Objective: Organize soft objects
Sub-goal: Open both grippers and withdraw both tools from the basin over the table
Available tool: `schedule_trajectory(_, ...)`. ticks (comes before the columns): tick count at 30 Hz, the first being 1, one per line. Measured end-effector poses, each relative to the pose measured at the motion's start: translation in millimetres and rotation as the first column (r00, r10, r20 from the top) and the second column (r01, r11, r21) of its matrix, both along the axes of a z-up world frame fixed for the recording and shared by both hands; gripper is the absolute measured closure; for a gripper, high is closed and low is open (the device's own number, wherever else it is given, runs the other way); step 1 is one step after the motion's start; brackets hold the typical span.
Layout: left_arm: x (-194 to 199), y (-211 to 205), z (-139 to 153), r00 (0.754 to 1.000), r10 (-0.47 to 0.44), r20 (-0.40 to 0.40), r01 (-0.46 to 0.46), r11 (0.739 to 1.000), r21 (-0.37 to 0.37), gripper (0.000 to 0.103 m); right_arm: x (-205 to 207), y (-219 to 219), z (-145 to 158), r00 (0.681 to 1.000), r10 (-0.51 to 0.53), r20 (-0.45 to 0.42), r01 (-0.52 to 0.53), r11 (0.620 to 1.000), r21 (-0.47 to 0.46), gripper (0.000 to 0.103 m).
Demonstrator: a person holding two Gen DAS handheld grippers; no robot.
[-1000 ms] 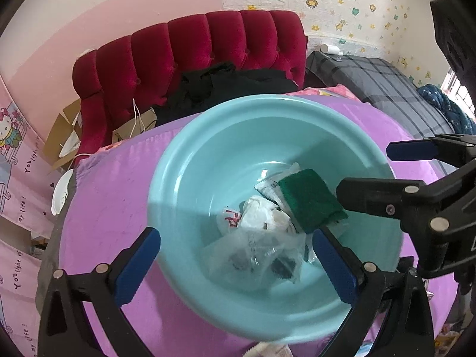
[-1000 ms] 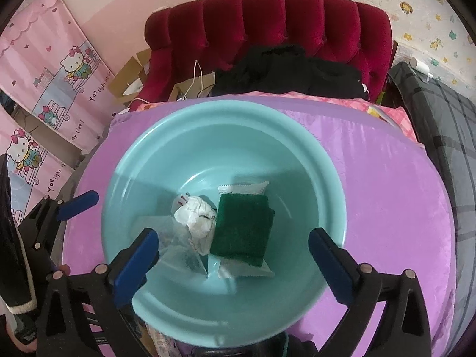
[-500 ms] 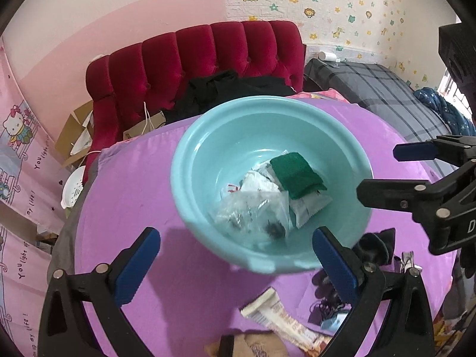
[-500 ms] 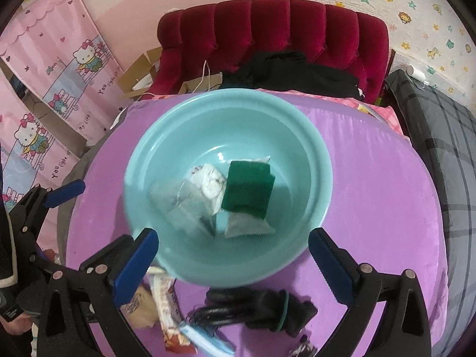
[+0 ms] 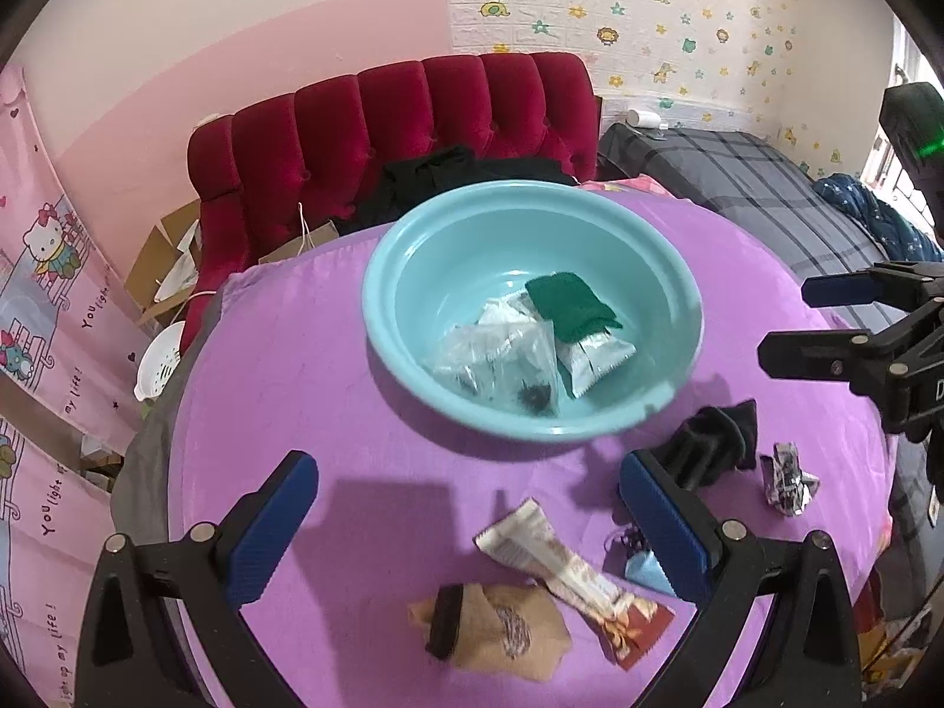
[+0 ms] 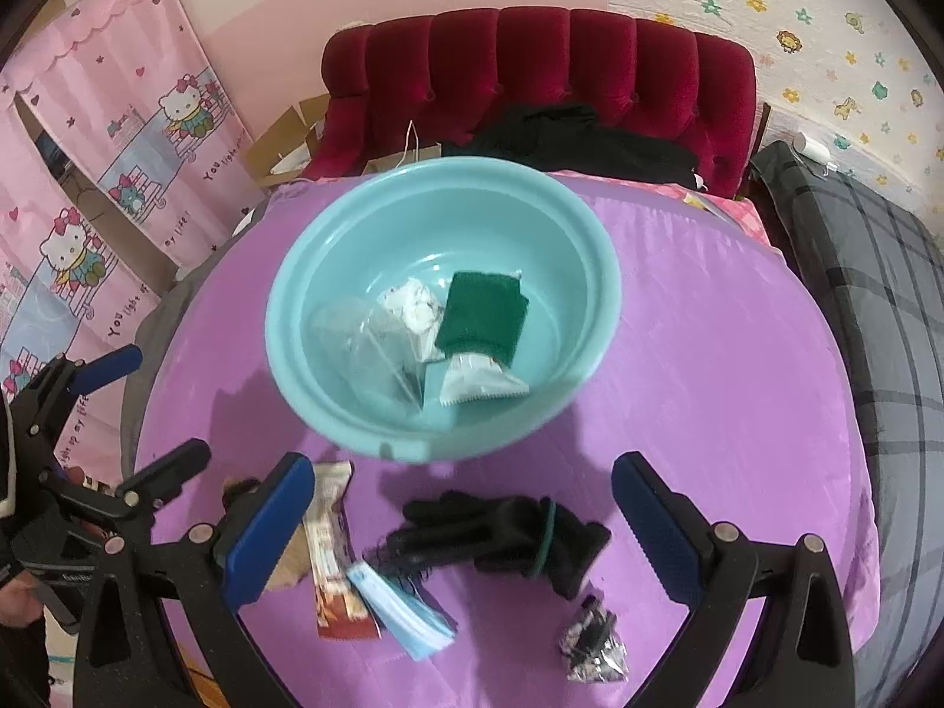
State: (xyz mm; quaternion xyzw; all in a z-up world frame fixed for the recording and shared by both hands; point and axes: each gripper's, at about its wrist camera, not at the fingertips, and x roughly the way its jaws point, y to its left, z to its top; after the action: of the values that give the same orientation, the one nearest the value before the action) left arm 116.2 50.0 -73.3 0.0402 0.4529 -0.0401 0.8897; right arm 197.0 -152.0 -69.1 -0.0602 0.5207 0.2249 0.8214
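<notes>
Left wrist view: from my seat, left gripper point(image 5: 466, 522) is spread wide with nothing between the blue pads, hanging over the purple cloth point(image 5: 283, 366) short of the basin.
Leftmost item: brown pouch point(image 5: 501, 634) with a black band, crumpled and soft, just ahead of my left gripper and slightly right of its centre.
Next over: long snack wrapper point(image 5: 566, 572), glossy and flat, long axis slanting from upper left down to lower right, touching or nearly touching the pouch.
Basin: teal plastic basin point(image 5: 401, 271), round and smooth, straight ahead; it already holds a clear crinkly bag point(image 5: 501, 363), a white packet point(image 5: 596, 357) and a fuzzy green pad point(image 5: 569, 304) lying on top.
Right of centre: black fabric bundle point(image 6: 519, 534) with a green band round it, limp, long axis running left-right, sitting right between the right gripper's pads.
Far right: crumpled foil wrapper point(image 6: 593, 649), small and shiny, near the right pad.
Right gripper: right gripper point(image 6: 463, 522) is also wide apart, holding nothing.
My call: right arm is nearer the black bundle, left arm is nearer the pouch, so I'd guess each takes its own, then drops it forward into the basin.
</notes>
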Motion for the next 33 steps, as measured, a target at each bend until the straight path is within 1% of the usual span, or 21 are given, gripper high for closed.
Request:
schedule_trajectory(6, -26.0, 1.0, -0.4, 1.000, 0.006, 0.013, -0.006, 1.000, 0.003, 0.000, -23.8, -14.3, 2.2, 1.000, 0.007, 0.015, -0.007, 1.000, -0.014, 0.000)
schedule_trajectory(12, -49.2, 1.3, -7.9, 1.000, 0.020, 0.013, -0.020, 1.000, -0.010, 0.000, -49.3, -29.9, -4.7, 0.999, -0.002, 0.045, 0.004, 0.999, -0.034, 0.000)
schedule_trajectory(16, -65.4, 1.7, -18.3, 1.000, 0.023, 0.005, -0.023, 0.999, -0.023, 0.000, -64.3, -38.2, -9.4, 0.999, -0.012, 0.052, 0.014, 0.999, -0.037, 0.000)
schedule_trajectory(20, -80.9, -1.2, -26.9, 1.000, 0.012, 0.004, -0.012, 1.000, -0.005, 0.000, -78.8, -48.1, -20.2, 0.999, -0.028, 0.034, 0.029, 0.999, -0.026, 0.000)
schedule_trajectory(23, -91.6, -3.3, -33.9, 1.000, 0.009, 0.001, -0.009, 1.000, -0.016, 0.000, -90.6, -55.2, -29.5, 0.999, -0.038, 0.037, 0.038, 0.999, -0.021, 0.000)
schedule_trajectory(27, -102.7, -5.9, -42.1, 1.000, 0.013, 0.002, -0.013, 1.000, -0.019, 0.000, -102.7, -66.0, -42.4, 0.997, -0.075, 0.026, 0.074, 0.997, 0.027, 0.000)
schedule_trajectory(29, -107.6, -6.8, -47.2, 1.000, 0.015, 0.000, -0.015, 1.000, -0.024, 0.000, -109.6, -70.7, -47.7, 0.995, -0.090, 0.033, 0.089, 0.995, 0.041, 0.000)
schedule_trajectory(33, -113.2, -7.0, -60.8, 0.999, 0.029, -0.017, -0.030, 0.999, -0.038, 0.000, -119.6, -73.3, -56.3, 0.993, -0.099, 0.063, 0.098, 0.995, 0.027, 0.000)
